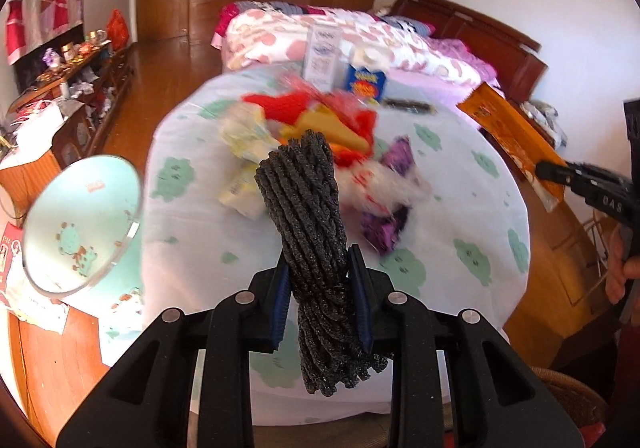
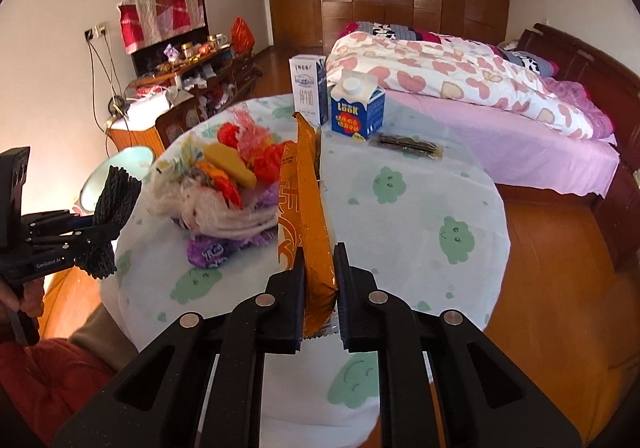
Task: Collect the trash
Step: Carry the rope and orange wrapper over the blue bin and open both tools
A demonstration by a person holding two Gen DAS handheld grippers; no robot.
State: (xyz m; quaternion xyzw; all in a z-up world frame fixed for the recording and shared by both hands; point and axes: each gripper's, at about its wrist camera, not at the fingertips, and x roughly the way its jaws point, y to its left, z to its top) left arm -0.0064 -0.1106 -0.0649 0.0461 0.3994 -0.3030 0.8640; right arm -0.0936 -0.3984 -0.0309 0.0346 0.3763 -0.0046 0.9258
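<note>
Left gripper [image 1: 320, 288] is clamped on a dark grey rope bundle [image 1: 308, 216], pads pinching it near its lower third. The bundle's long axis runs along the fingers, pointing up and away from the camera toward the trash pile, leaning slightly left; its cut ends hang below the pads. In the right wrist view the same bundle [image 2: 114, 204] shows at the left edge, held off the table's side, with the left gripper [image 2: 94, 234] around its waist.

Right gripper [image 2: 318, 280] is closed on an orange snack wrapper [image 2: 308, 208], gripped edge-on near its bottom seam. The wrapper's long axis stands nearly upright along the fingers, top end pointing away toward the cartons. In the left wrist view the wrapper [image 1: 512, 140] runs diagonally, upper left to lower right, with the right gripper [image 1: 550, 170] at its lower end, off the table's right side.

Round table [image 2: 420, 216] has a white cloth with green cloud prints. Trash pile [image 2: 224, 184] sits left of center: red, yellow, white and purple wrappers, blurred in the left view. At the far edge stand a tall white carton [image 2: 307, 88] and a blue carton [image 2: 357, 108], just beside each other. A dark flat packet [image 2: 408, 146] lies near the blue carton. A pale blue bin [image 1: 80, 224] sits left of the table, tilted in view.
</note>
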